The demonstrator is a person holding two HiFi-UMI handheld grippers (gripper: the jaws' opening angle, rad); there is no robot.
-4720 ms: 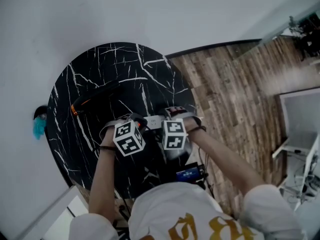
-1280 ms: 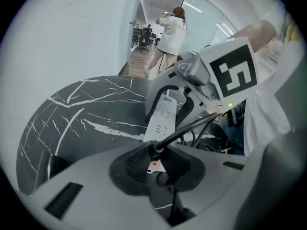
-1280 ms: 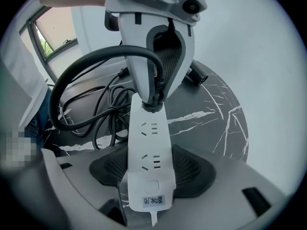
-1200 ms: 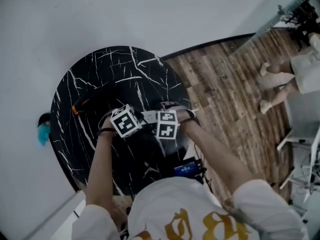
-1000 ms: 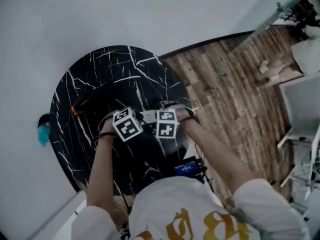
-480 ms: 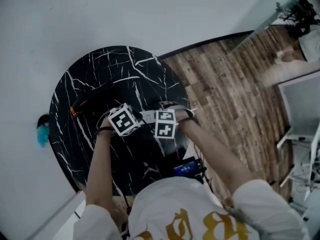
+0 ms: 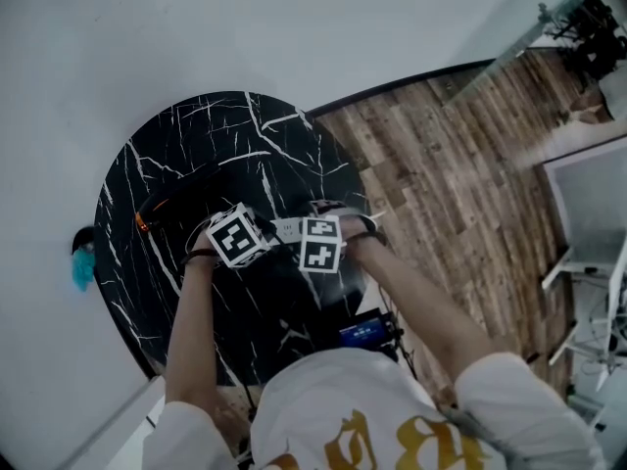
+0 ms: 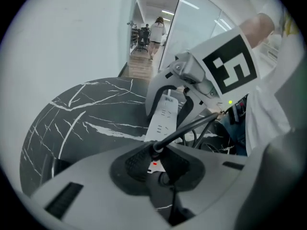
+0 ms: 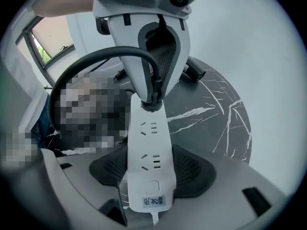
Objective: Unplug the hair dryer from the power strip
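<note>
A white power strip (image 9: 147,166) lies lengthwise between my right gripper's (image 9: 148,178) pads, which are shut on its switch end. At its far end sits the hair dryer's black plug (image 9: 151,98), with my left gripper (image 8: 156,159) shut on it. The plug (image 8: 152,152) still touches the strip (image 8: 164,116). Its black cord (image 9: 96,63) arcs away to the left. In the head view both marker cubes sit close together over the strip (image 7: 290,227). The dark hair dryer (image 7: 186,192) lies on the black marble table (image 7: 245,135), left of and beyond the left gripper (image 7: 253,233).
The round table ends just right of the right gripper (image 7: 315,231), with wood floor (image 7: 441,164) beyond. A white wall runs behind the table. A teal object (image 7: 80,262) lies at the table's left edge. A small device with a blue screen (image 7: 362,333) hangs at the person's waist.
Both grippers keep their holds. The left gripper's cube has shifted slightly up and left. A person walking at the upper right has left the head view.
</note>
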